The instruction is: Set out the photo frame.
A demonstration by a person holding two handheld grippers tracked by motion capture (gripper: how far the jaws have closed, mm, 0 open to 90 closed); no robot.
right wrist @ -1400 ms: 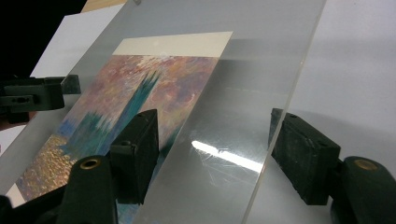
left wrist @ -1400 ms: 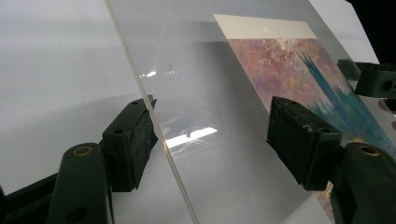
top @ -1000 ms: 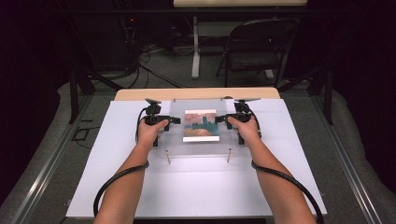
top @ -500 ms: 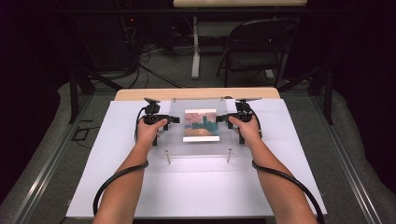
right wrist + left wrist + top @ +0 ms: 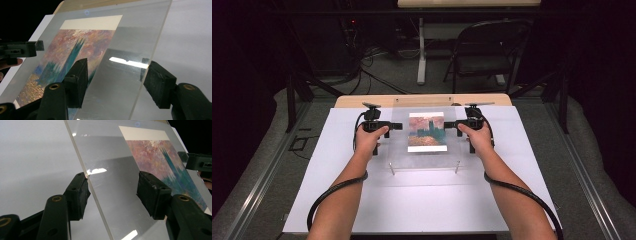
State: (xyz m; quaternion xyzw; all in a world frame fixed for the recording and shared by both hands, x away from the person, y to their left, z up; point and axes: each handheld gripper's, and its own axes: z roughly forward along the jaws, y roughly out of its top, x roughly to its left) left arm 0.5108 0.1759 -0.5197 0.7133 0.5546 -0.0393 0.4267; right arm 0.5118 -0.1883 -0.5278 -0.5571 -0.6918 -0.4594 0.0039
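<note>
A clear acrylic sheet [image 5: 424, 159] stands on short posts over a colourful painting print [image 5: 427, 131] on the white table. My left gripper [image 5: 397, 126] is at the sheet's left edge and my right gripper [image 5: 449, 125] at its right edge. In the left gripper view the jaws [image 5: 115, 192] straddle the sheet's edge [image 5: 97, 202] with a gap; they have just been closing. In the right gripper view the jaws [image 5: 115, 77] stand on either side of the sheet's edge [image 5: 147, 72] and have also just been closing. Neither pair presses on the sheet.
A white board [image 5: 422, 205] covers the wooden table [image 5: 362, 101]. Two small posts [image 5: 392, 169] hold up the sheet's near edge. A folding chair [image 5: 487, 50] and cables lie on the floor beyond the table.
</note>
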